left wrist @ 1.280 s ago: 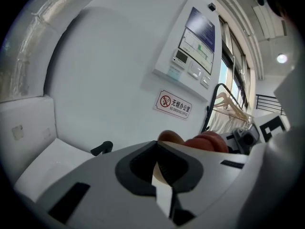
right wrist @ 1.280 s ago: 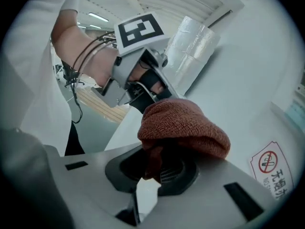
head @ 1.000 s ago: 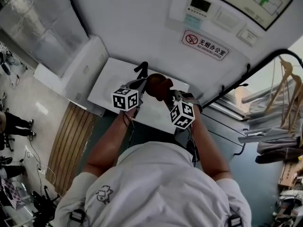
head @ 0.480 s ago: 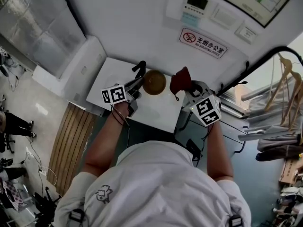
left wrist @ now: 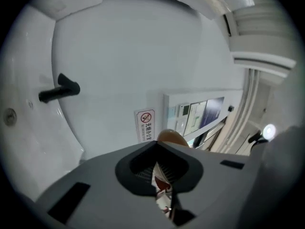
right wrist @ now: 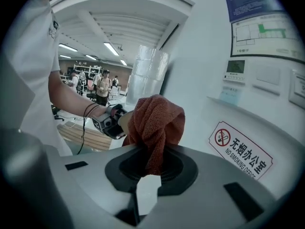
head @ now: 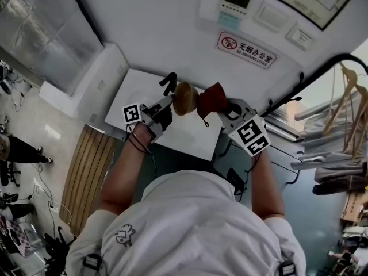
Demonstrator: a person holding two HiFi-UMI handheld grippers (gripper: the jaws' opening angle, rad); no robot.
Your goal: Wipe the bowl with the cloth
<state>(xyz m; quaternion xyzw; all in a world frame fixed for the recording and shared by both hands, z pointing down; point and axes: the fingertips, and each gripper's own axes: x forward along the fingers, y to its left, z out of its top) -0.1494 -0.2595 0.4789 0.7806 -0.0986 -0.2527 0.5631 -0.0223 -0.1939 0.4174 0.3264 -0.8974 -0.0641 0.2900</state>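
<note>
In the head view my left gripper (head: 168,108) is shut on the rim of a tan bowl (head: 184,98), held above the white sink counter (head: 138,91) and tipped on its side. My right gripper (head: 223,111) is shut on a bunched rust-red cloth (head: 211,99), which touches the bowl's right side. The left gripper view shows only a sliver of the bowl (left wrist: 171,137) beyond the shut left gripper (left wrist: 161,178). In the right gripper view the cloth (right wrist: 156,121) fills the right gripper (right wrist: 148,168) and hides most of the bowl (right wrist: 125,120).
A black tap (head: 169,83) stands at the back of the sink (left wrist: 95,56), just left of the bowl. A wall with a no-smoking sign (head: 248,52) and control panels rises behind. A black clothes rail (head: 322,73) with hangers stands on the right.
The cloth pulled away from the bowl to the right, then came back against it. The left gripper rolled, turning the bowl from mouth-up onto its side. Both grippers are higher.
</note>
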